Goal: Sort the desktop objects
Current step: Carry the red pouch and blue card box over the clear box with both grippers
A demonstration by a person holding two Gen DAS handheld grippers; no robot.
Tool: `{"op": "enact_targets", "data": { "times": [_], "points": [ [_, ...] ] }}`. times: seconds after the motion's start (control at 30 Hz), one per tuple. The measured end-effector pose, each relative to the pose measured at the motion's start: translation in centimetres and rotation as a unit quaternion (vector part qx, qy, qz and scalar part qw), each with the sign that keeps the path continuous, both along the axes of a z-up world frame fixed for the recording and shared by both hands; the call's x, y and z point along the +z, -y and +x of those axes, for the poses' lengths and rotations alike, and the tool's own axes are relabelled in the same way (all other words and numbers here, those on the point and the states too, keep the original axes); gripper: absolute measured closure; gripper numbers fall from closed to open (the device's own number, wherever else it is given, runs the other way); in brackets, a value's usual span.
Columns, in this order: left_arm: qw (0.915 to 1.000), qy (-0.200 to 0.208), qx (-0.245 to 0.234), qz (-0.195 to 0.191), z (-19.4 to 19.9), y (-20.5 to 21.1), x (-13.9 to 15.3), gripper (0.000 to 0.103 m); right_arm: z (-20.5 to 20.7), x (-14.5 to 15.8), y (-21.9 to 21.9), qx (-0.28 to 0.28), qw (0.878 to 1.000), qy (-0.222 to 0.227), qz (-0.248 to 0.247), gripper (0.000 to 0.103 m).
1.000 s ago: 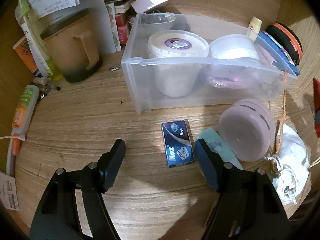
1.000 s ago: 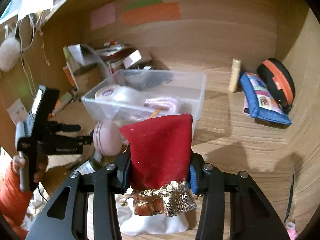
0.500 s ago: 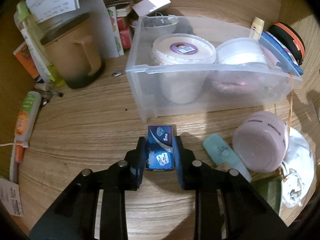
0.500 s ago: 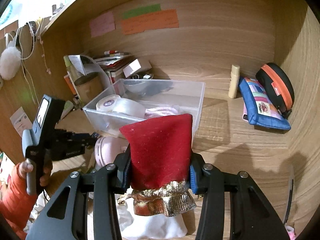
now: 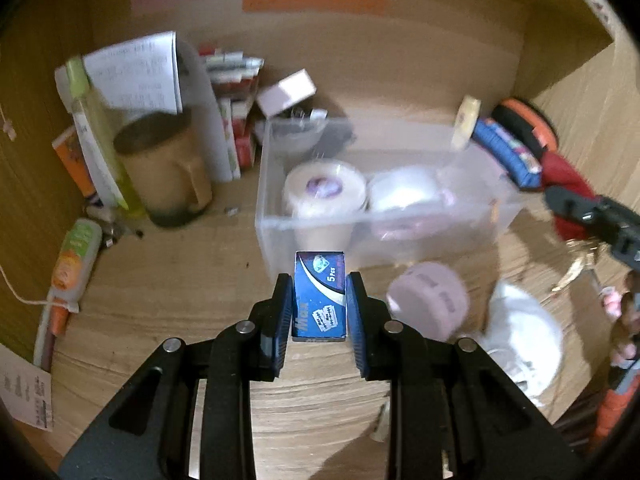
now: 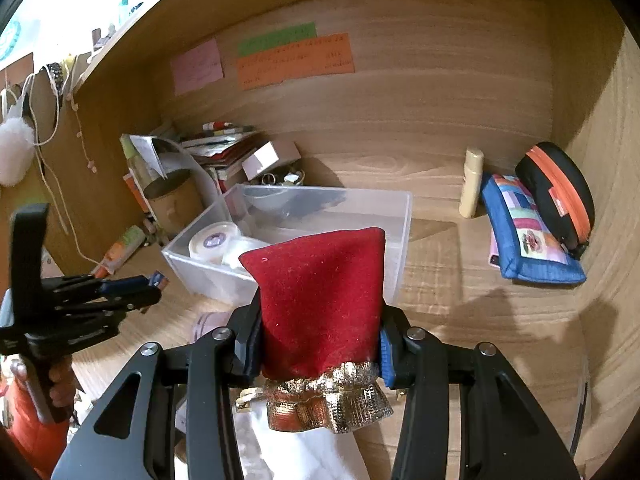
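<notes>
Fingers of my left gripper [image 5: 320, 308] are clamped on a small blue box [image 5: 319, 295] marked "5 pcs", pinching its long sides with its printed face turned up. From my right wrist camera the box seems lifted clear of the wooden desk [image 5: 168, 280], just in front of the clear plastic bin [image 5: 276, 184]. My right gripper [image 6: 318, 344] is squeezed shut on a red velvet pouch [image 6: 320, 300] — its gold-trimmed mouth hangs toward the camera, its closed end points at the bin. Inside the bin sit two white tubs [image 5: 325, 188] side by side. A pink round case [image 5: 428, 300] lies on the desk near the bin's front wall, beside a white cloth bag [image 5: 524, 344]. Left of the bin stands a brown mug [image 5: 164, 176]. At the far right a blue zip pouch [image 6: 528, 232] leans against a black-and-orange case [image 6: 556, 196].
</notes>
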State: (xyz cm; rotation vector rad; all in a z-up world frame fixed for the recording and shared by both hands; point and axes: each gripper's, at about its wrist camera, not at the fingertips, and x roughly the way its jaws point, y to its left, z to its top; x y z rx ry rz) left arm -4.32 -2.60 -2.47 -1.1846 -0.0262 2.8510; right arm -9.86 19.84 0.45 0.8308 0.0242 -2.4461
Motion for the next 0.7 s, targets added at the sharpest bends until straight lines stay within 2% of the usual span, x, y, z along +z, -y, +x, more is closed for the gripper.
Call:
{"op": "enact_targets", "data": {
  "times": [0.27,0.7],
  "points": [
    [0.9991,-0.041,-0.003,0.009,0.2,-0.3,2.8,0.076,-0.9,1.8,1.0,0.004,1.000,-0.022,0.001,0.063],
    [0.9976,-0.068,-0.006,0.008,-1.7,-0.5,5.0,0.076,-3.7,4.0,2.9,0.004,0.999,-0.045,-0.005,0.063]
  ]
}}
